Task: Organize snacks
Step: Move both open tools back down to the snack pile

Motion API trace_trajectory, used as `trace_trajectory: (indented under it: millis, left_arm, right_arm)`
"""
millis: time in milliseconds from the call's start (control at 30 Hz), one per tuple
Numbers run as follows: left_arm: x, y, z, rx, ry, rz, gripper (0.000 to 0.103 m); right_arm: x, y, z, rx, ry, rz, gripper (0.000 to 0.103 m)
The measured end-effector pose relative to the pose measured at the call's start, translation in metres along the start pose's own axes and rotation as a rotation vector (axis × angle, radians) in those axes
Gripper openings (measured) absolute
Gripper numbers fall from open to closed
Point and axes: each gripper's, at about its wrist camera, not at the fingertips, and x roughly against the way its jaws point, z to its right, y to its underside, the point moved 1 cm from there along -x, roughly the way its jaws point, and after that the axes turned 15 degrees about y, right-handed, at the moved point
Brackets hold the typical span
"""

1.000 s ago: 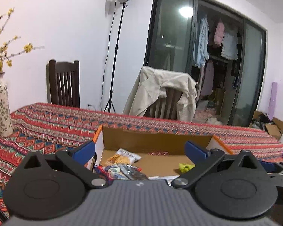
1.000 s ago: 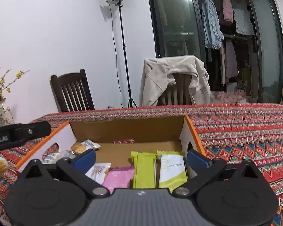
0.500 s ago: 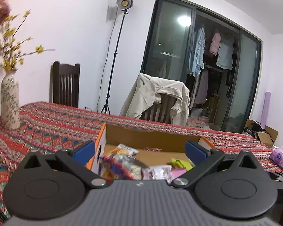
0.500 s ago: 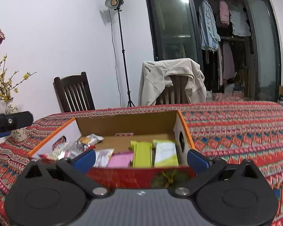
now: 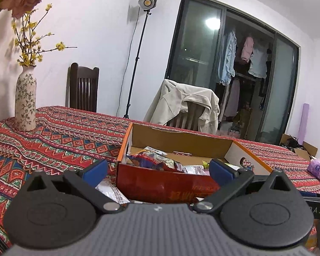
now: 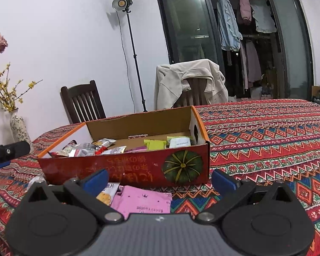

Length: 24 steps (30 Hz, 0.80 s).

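Most snacks are already lodged in the cardboard box (image 6: 125,166) on the bench (image 6: 266,140); a pink packet (image 6: 143,200) and a biscuit packet (image 6: 106,194) remain outside, just before its front wall. The jaws of the left gripper (image 5: 157,170) and right gripper (image 6: 160,180) are spread wide, nothing held.

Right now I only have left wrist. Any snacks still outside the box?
Observer: Yes. The right wrist view shows a pink packet on the tablecloth in front of the box.
Operator: Only that one?
Observer: No, a cracker packet lies just left of it.
Operator: Is the right gripper holding anything?
Observer: No. The right gripper is open and empty, above those packets.
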Motion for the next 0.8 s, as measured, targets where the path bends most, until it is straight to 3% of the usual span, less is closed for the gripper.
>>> trace_trajectory:
  millis: [467,800]
  left_arm:
    - [0.016,0.014,-0.005,0.010,0.010,-0.059,0.103]
    - [0.012,0.017,-0.010,0.039,0.020,-0.078,0.103]
  right_arm:
    - [0.015,0.014,0.000,0.052,-0.006,-0.048,0.103]
    - [0.015,0.015,0.019,0.083,0.052,-0.083,0.103]
